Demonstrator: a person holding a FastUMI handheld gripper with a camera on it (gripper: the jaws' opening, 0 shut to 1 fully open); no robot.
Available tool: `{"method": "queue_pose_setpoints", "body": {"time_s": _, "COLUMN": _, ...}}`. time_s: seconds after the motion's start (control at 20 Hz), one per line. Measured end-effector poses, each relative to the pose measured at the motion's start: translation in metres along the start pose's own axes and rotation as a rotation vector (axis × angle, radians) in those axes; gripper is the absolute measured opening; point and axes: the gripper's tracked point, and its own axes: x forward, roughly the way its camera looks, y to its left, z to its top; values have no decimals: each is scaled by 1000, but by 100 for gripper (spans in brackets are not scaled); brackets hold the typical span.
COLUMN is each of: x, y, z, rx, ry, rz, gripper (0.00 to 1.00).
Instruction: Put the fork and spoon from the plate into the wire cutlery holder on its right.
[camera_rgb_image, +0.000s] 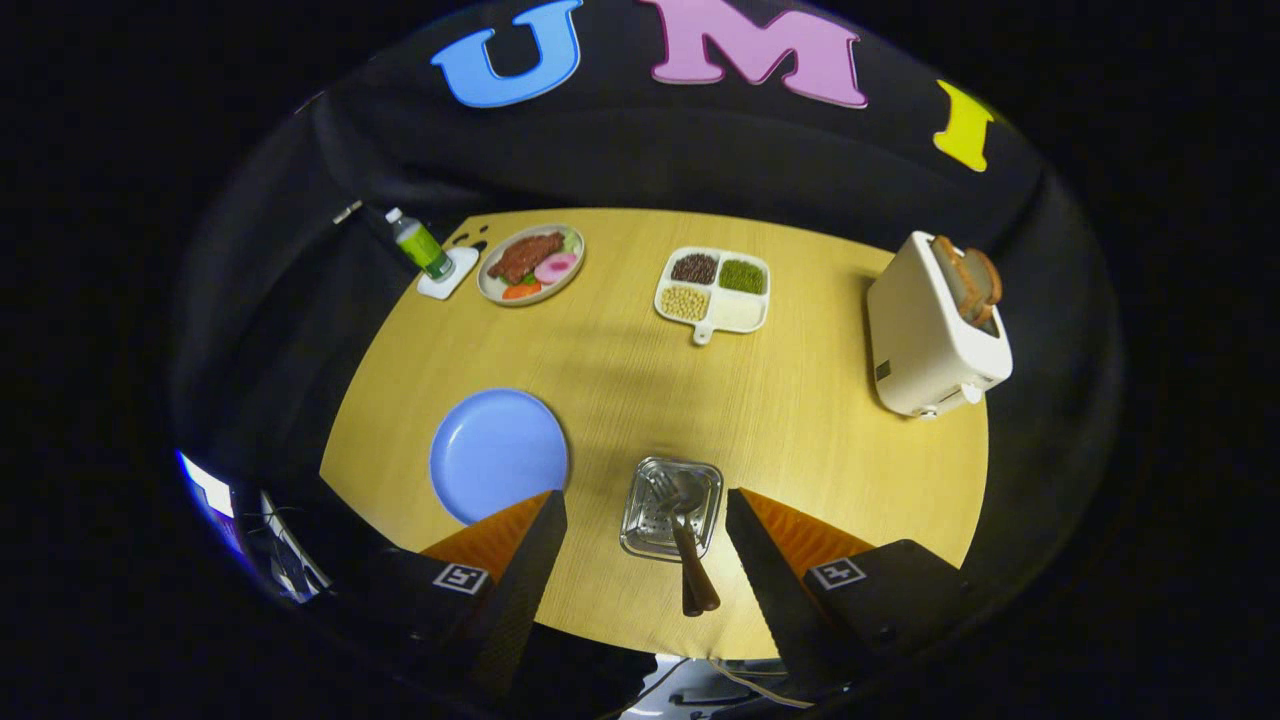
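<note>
Since both the fork (664, 490) and spoon (686, 500) already stand in the wire cutlery holder (671, 507), my tongs (645, 520) hang wide open, holding nothing.

I think the job is almost done, so I should lift straight up and away and not bump the brown handles that lean toward me. The blue plate (498, 453) on the left of the holder is bare. My left finger covers its near edge, and the counter (620, 350) close to me is hard to see.
</note>
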Motion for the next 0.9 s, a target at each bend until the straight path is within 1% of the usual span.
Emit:
{"method": "queue_pose_setpoints", "body": {"time_s": 0.25, "x": -54, "y": 8, "z": 13, "rx": 23, "ry": -237, "rz": -50, "gripper": 100}}
{"method": "queue_pose_setpoints", "body": {"time_s": 0.3, "x": -64, "y": 12, "z": 16, "rx": 15, "ry": -287, "rz": -52, "gripper": 99}}
{"method": "queue_pose_setpoints", "body": {"time_s": 0.4, "x": -93, "y": 17, "z": 23, "rx": -42, "ry": -378, "rz": -59, "gripper": 100}}
{"method": "queue_pose_setpoints", "body": {"time_s": 0.55, "x": -126, "y": 29, "z": 30, "rx": -107, "ry": -489, "rz": -44, "gripper": 100}}
{"method": "queue_pose_setpoints", "body": {"time_s": 0.7, "x": -157, "y": 38, "z": 42, "rx": -114, "ry": -606, "rz": -7, "gripper": 100}}
{"method": "queue_pose_setpoints", "body": {"time_s": 0.9, "x": -189, "y": 28, "z": 44, "rx": -133, "ry": -711, "rz": -16, "gripper": 97}}
